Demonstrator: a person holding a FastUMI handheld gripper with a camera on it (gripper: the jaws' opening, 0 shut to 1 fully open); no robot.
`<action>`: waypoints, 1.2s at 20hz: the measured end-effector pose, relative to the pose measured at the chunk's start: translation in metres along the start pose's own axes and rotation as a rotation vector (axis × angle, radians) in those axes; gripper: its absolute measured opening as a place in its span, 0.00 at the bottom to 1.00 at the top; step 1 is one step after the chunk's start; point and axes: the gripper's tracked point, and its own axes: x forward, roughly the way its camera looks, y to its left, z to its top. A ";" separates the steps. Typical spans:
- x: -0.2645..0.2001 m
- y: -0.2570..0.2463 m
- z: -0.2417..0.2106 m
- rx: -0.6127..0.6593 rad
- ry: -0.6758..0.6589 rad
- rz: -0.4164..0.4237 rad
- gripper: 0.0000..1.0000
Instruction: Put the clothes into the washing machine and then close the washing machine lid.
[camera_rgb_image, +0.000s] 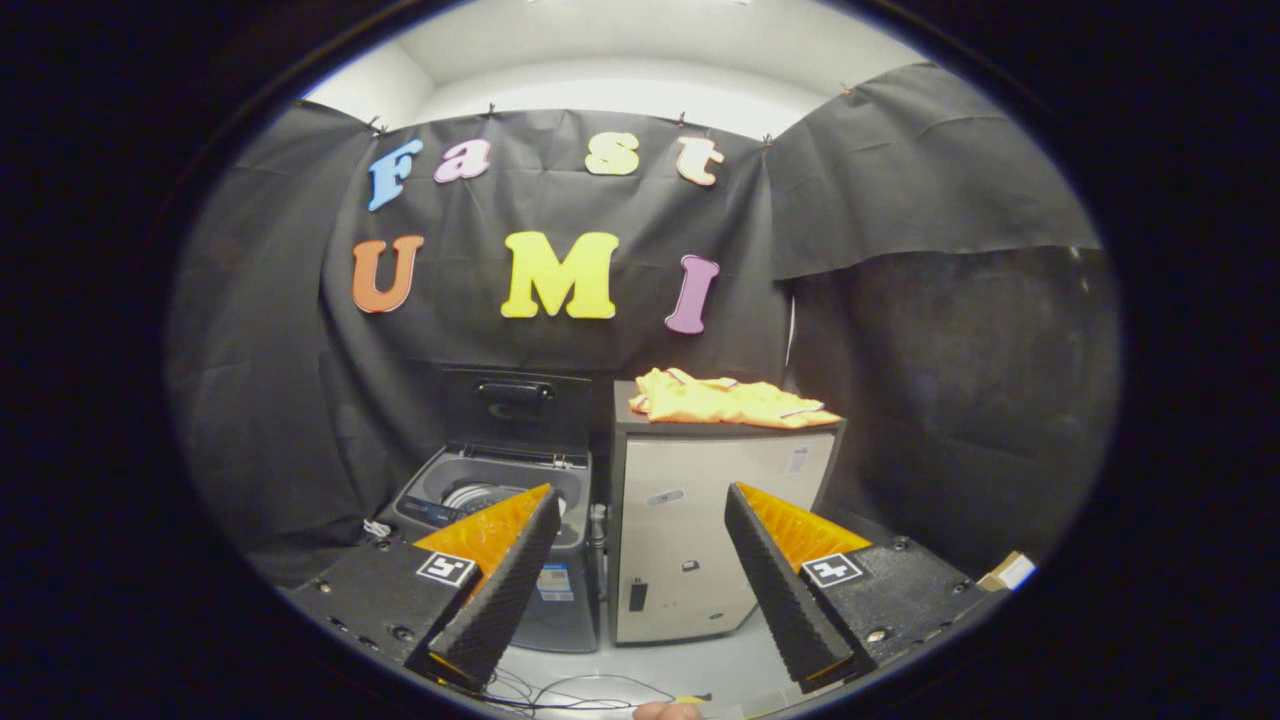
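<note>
A crumpled yellow-orange garment (730, 398) lies on top of a pale cabinet (700, 540), well beyond my fingers. To the cabinet's left stands a dark grey top-loading washing machine (480, 495) with its lid (517, 405) raised upright against the black wall, the drum showing inside. My gripper (643, 520) is open, its fingers spread wide with nothing between them. The left finger overlaps the washer's front; the right finger sits in front of the cabinet's lower right.
Black cloth walls close in the booth at the back and on both sides. Thin cables (560, 692) lie on the white floor below my fingers. A small cardboard piece (1008, 572) sits at the right wall's foot. A fingertip (668, 711) shows at the bottom.
</note>
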 end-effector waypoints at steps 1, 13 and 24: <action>0.000 0.000 -0.001 0.004 0.005 0.000 1.00; 0.000 -0.014 -0.001 0.018 0.041 -0.051 1.00; 0.105 -0.055 0.100 -0.030 0.006 -0.040 1.00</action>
